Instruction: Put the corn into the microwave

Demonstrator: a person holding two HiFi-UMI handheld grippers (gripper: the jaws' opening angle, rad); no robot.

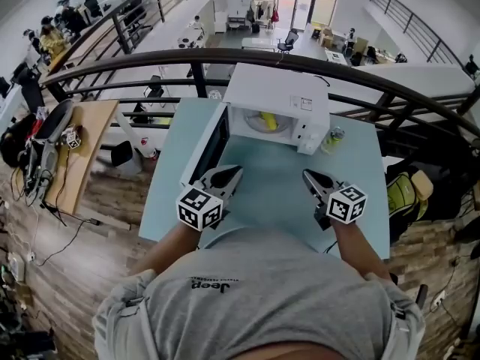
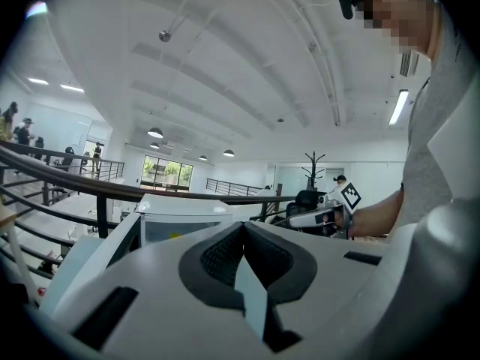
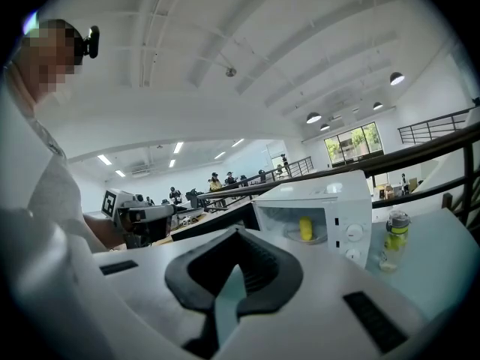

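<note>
- Already the corn is inside the microwave, a yellow cob on the round plate in the cavity. The right gripper view shows it just left of the control panel.
- The microwave door hangs wide open on the left side, its free edge toward the person.
- The left gripper has its jaws closed tip to tip with nothing in them. It hovers over the table right by the near end of the open door.
- The right gripper has its jaws closed too and is empty. It is over the table, well short of the microwave front.
- By my reading the placing itself is done. What remains, if anything, is swinging the door closed.
- To do that well, use the left gripper, which is nearest. Set its closed tips against the outer face of the door near the free edge, then push in a smooth arc that follows the hinge, not straight ahead.
- Keep the push light so the microwave does not slide back on the table.
- Hold the right gripper clear of the small bottle standing just right of the microwave, as it looks easy to tip.
</note>
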